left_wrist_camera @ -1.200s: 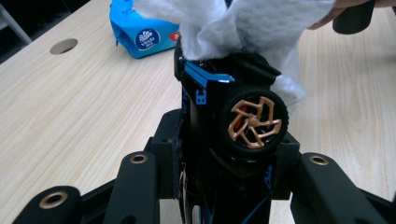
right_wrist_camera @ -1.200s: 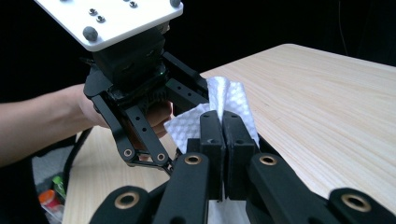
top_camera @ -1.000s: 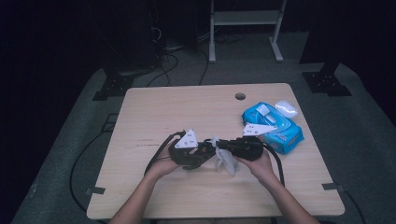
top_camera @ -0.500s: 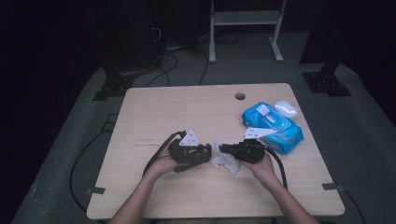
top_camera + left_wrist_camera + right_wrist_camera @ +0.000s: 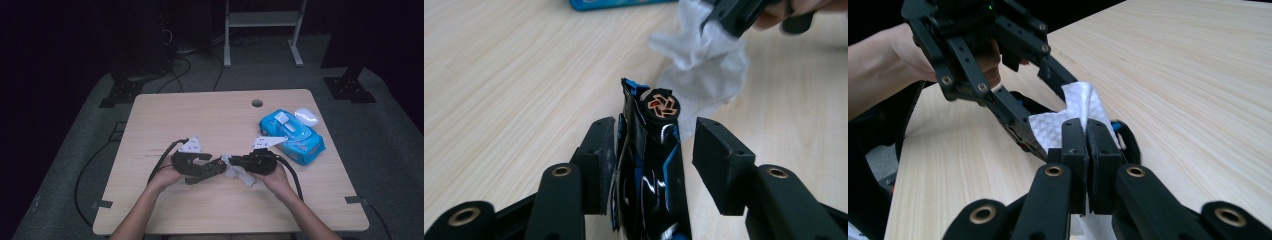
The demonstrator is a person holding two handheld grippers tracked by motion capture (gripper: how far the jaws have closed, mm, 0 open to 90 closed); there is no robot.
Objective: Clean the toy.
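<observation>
At lower centre of the tabletop (image 5: pixel 165 120), the left hand-held gripper (image 5: pixel 651 145) had its jaws just opening, apart around a black-and-blue toy car (image 5: pixel 649 170); the left pad touched it. The right hand-held gripper (image 5: pixel 1087 137) was clamped on a white wipe (image 5: pixel 1080 107), forearms angled inward.

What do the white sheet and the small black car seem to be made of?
White sheet: probably a soft nonwoven wipe, matte, with an embossed dimple pattern and crumpled folds.
Small black car: likely hard glossy plastic; bright reflections on its body, blue trim.
</observation>
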